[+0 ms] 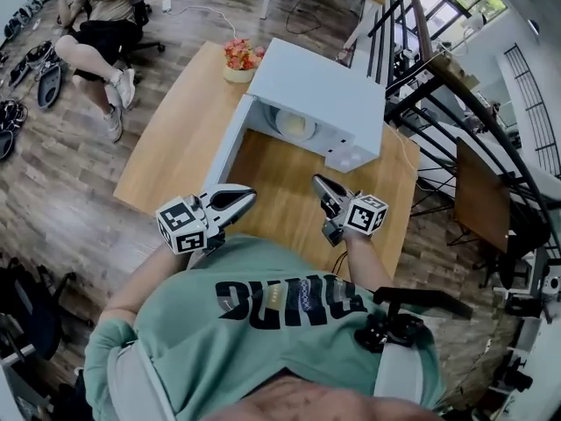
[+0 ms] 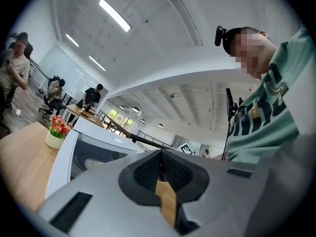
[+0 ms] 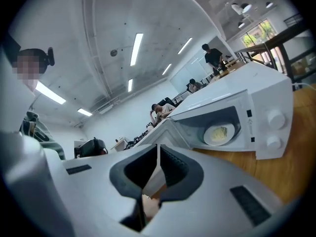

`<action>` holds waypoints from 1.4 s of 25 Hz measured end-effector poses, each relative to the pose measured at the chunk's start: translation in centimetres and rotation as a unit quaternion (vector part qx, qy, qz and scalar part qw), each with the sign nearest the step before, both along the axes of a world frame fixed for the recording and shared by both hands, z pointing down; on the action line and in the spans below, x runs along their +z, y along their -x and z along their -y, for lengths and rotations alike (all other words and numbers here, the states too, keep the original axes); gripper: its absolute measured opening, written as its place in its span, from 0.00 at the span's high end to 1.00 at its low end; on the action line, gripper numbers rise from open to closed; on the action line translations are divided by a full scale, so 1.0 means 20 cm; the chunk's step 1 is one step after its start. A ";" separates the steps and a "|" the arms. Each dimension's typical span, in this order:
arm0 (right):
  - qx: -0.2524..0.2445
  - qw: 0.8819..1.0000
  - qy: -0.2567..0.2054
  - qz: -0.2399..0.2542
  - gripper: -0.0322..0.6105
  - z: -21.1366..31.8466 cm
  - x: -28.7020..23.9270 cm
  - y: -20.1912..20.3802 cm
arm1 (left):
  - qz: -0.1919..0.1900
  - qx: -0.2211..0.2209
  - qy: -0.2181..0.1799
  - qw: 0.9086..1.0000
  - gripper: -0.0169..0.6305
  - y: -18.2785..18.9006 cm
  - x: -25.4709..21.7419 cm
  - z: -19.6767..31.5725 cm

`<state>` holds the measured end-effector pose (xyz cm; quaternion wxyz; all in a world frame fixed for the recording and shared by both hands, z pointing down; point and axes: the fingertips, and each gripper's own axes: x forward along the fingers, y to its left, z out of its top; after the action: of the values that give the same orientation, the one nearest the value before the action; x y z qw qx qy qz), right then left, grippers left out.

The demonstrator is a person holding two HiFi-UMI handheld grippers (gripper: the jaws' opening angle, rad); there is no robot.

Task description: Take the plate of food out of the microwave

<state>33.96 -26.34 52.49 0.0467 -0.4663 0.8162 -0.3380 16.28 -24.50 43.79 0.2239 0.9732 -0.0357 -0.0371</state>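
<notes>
Now, door status: the boxy white microwave (image 1: 324,86) sits on the light wooden surface (image 1: 171,139) with its white-framed door (image 1: 230,143) swung wide open to the left. I see the round white plate of pale yellow food (image 1: 295,125) inside the cavity, lying flat on the oven floor, untouched.

Left hand-held gripper (image 1: 248,196): jaws pressed together with nothing between them. It is held over the near part of the surface, close to the outer end of the open door.

Right hand-held gripper (image 1: 317,181): jaws likewise closed and empty. It points toward the control-panel side of the microwave but is apart from it.

Both are well clear of the plate.

A small cream pot of red and orange flowers (image 1: 239,60) stands on the surface just beside the microwave's far left corner.
</notes>
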 end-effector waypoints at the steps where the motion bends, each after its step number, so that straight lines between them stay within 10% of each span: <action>1: 0.004 1.000 0.004 0.010 0.94 0.02 0.03 -0.04 | 0.003 -0.008 0.000 1.000 0.97 -0.02 0.01 0.00; 11: 0.033 0.991 0.073 0.104 0.94 0.27 0.45 -0.17 | 0.064 -0.015 0.008 0.998 0.97 -0.28 0.22 -0.06; 24: 0.171 0.924 0.160 0.301 0.70 0.68 0.92 -0.31 | 0.092 0.018 0.018 0.995 0.97 -0.23 0.37 -0.07; 35: 0.207 0.903 0.189 0.326 0.70 0.87 1.07 -0.31 | 0.082 0.007 0.030 0.996 0.97 -0.14 0.42 -0.07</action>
<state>40.16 -43.76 73.87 0.2901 -0.4882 0.5611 -0.6022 18.99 -23.02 52.19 0.2495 0.9661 -0.0477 0.0455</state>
